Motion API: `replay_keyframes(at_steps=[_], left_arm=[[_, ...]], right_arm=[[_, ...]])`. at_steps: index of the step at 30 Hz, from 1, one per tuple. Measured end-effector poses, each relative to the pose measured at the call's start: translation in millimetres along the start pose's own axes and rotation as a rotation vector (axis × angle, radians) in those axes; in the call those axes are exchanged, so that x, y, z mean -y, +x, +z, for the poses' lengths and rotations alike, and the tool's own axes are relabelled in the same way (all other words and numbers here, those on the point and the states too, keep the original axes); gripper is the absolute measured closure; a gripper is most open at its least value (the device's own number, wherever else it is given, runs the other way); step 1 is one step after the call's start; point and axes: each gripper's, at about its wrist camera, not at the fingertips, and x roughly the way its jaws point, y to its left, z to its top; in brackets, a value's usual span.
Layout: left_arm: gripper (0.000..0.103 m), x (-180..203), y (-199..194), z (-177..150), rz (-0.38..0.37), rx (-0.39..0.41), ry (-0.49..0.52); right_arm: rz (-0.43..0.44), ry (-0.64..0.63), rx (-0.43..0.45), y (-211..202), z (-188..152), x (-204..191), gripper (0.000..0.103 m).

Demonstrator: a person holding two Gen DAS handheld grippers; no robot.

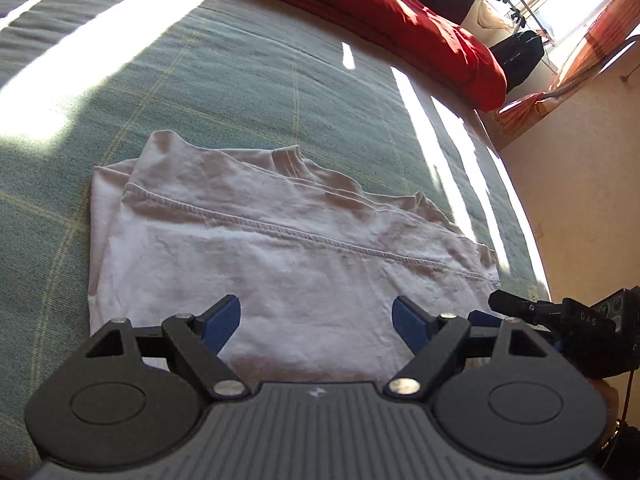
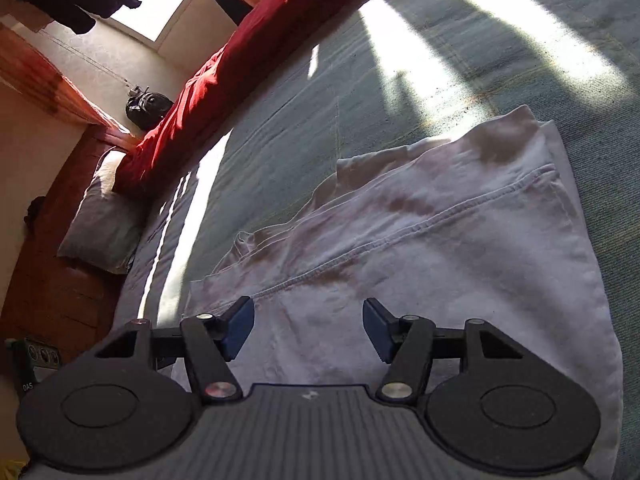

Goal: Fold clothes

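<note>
A white garment [image 1: 256,248] lies folded into a rough rectangle on the green checked bedspread [image 1: 240,80], a stitched hem running across its top layer. My left gripper [image 1: 316,324] hovers over its near edge, open, blue pads wide apart with nothing between them. In the left wrist view the right gripper [image 1: 532,312] shows as a dark body at the garment's right corner. In the right wrist view the same garment [image 2: 440,248] fills the middle, and my right gripper [image 2: 308,328] stands open above its near part, holding nothing.
A red duvet [image 1: 360,4] is bunched along the far side of the bed. A grey pillow [image 2: 100,228] rests by a wooden headboard [image 2: 52,288]. Dark clothes [image 1: 516,56] hang near a bright window [image 2: 160,0]. Sun stripes cross the bedspread [image 2: 480,40].
</note>
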Motion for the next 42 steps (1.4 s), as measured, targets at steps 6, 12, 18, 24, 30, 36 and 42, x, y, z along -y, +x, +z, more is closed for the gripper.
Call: replay_keyframes(at_steps=[6, 12, 18, 24, 30, 36, 42], left_arm=[[0.02, -51, -12, -19, 0.044, 0.021, -0.193], [0.02, -52, -32, -11, 0.056, 0.066, -0.203], [0.02, -11, -2, 0, -0.096, 0.042, -0.125], [0.02, -2, 28, -19, -0.062, -0.028, -0.079], [0.02, 2, 12, -18, -0.045, -0.078, -0.039], [0.02, 24, 25, -4, -0.022, -0.052, 0.048], [0.02, 15, 31, -12, 0.041, -0.045, 0.062]], right_arm=[[-0.023, 0.006, -0.011, -8, -8, 9, 0.034], [-0.045, 0.012, -0.022, -16, -17, 17, 0.034], [-0.056, -0.015, -0.027, -19, -20, 13, 0.031], [-0.057, -0.033, -0.036, -15, -19, 8, 0.031], [-0.073, -0.034, -0.051, -14, -17, 13, 0.031], [-0.001, -0.08, -0.036, -12, -8, -5, 0.028], [-0.051, -0.092, -0.047, -4, -9, -3, 0.028]])
